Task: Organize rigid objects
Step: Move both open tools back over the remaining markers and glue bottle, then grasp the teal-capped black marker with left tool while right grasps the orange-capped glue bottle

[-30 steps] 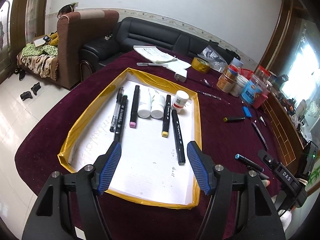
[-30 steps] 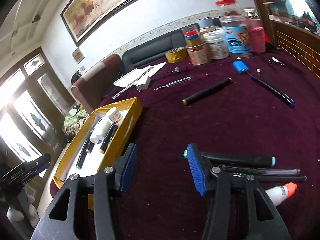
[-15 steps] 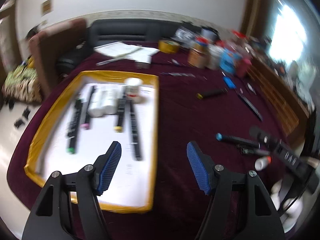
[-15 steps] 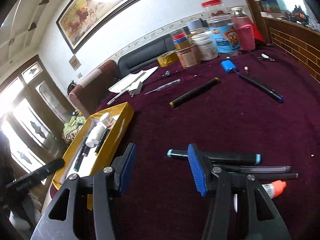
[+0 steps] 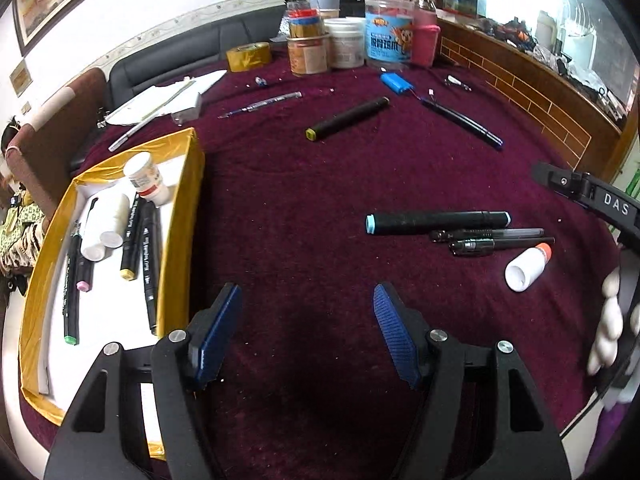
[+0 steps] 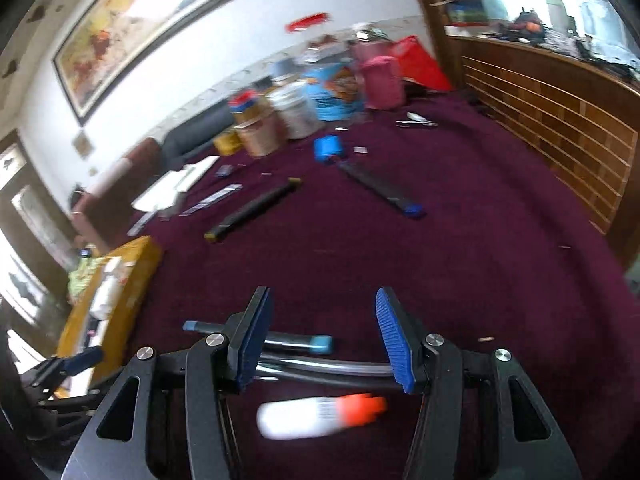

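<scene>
The yellow tray (image 5: pixel 176 240) sits at the left of the maroon tablecloth (image 5: pixel 304 208) and serves as the landmark. Inside it lie several black markers (image 5: pixel 146 256) side by side, two white bottles (image 5: pixel 106 224) among them, and a white jar (image 5: pixel 145 178) tipped at its far end. To the right of the tray, well apart, a black marker with pale-blue caps (image 5: pixel 438 222) lies crosswise, two thin pens (image 5: pixel 492 240) just beside it on the near side, and a small white bottle with an orange cap (image 5: pixel 527 266) next to those. Beyond the tray, a yellow-tipped marker (image 5: pixel 346 119) lies on the cloth, with a blue pen (image 5: pixel 464 122) further right of it. The left gripper (image 5: pixel 307 328) hangs over bare cloth just right of the tray, jaws apart with nothing between them. The right gripper (image 6: pixel 322 336) is over the far group, its jaws apart and empty, with the pens and the orange-capped bottle (image 6: pixel 320 416) below them; that view is blurred.
</scene>
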Demonstrator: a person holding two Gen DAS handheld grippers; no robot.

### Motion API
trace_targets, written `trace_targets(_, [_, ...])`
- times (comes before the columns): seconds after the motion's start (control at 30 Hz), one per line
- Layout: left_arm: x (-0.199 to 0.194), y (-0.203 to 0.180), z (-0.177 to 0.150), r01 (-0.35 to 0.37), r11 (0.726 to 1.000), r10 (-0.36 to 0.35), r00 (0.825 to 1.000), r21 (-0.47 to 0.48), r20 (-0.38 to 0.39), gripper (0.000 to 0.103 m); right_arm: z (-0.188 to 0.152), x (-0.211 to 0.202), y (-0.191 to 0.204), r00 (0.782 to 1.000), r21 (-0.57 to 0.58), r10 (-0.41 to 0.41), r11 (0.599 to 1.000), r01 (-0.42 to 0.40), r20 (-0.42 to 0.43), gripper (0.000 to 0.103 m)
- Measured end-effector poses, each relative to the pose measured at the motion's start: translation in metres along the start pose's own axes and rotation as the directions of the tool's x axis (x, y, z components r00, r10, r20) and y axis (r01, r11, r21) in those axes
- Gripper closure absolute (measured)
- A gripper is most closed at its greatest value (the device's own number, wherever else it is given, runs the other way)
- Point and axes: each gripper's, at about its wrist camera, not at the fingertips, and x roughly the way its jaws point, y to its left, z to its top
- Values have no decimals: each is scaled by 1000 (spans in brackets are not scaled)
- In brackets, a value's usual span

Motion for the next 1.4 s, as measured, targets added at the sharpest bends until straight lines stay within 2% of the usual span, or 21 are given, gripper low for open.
trace_targets(0.1, [6,0,0,4,1000,-4,1000,-1,-19,36,2,5,-21,998,19,-58,998,59,-35,54])
trace_targets(0.17, [10,2,1,10,1000,-10,999,-7,-30,36,1,10,-30,995,33,-70,997,72,-65,54])
trace_targets(0.33, [15,4,0,15,1000,-16,999,-13,-44,36,-7,25,-30,992,42,-38,998,44,-121,54])
trace_targets(0.5, [17,8,-1,20,1000,-21,998,-21,-53,36,-15,36,-12,986,22,15,1000,-11,-168,54])
trace_targets(0.6, [18,12,-2,28,999,-30,998,-35,-56,36,-19,42,4,984,-15,9,1000,-12,-176,54])
trace_targets(0.7, [18,16,-4,39,998,-41,997,-46,-60,36,-23,47,20,980,-27,46,998,-52,-196,54])
trace_targets(0.8, [16,18,-8,44,998,-47,997,-55,-58,36,-28,53,47,975,-90,51,993,-72,-217,52])
trace_targets(0.87, [13,23,-11,51,997,-54,997,-63,-55,36,-32,56,65,962,-119,100,984,-133,-253,51])
trace_targets(0.93, [9,28,-13,62,995,-66,997,-79,-46,36,-34,57,77,940,-126,176,967,-221,-291,51])
trace_targets(0.97, [7,31,-14,67,994,-71,997,-86,-42,36,-32,52,80,939,-125,204,961,-246,-278,52])
trace_targets(1.03, [3,38,-16,83,990,-87,996,-110,-30,36,-23,37,77,961,-144,182,966,-214,-208,51])
trace_targets(1.17, [0,49,-20,130,977,-133,991,-172,-5,36,-10,24,65,982,-155,101,980,-126,-163,51])
trace_targets(1.27, [-3,55,-22,160,965,-160,987,-207,17,36,-7,26,71,982,-176,83,978,-113,-172,51])
trace_targets(1.4, [-10,63,-27,166,958,-162,986,-232,35,36,-11,55,98,969,-241,63,963,-121,-238,51])
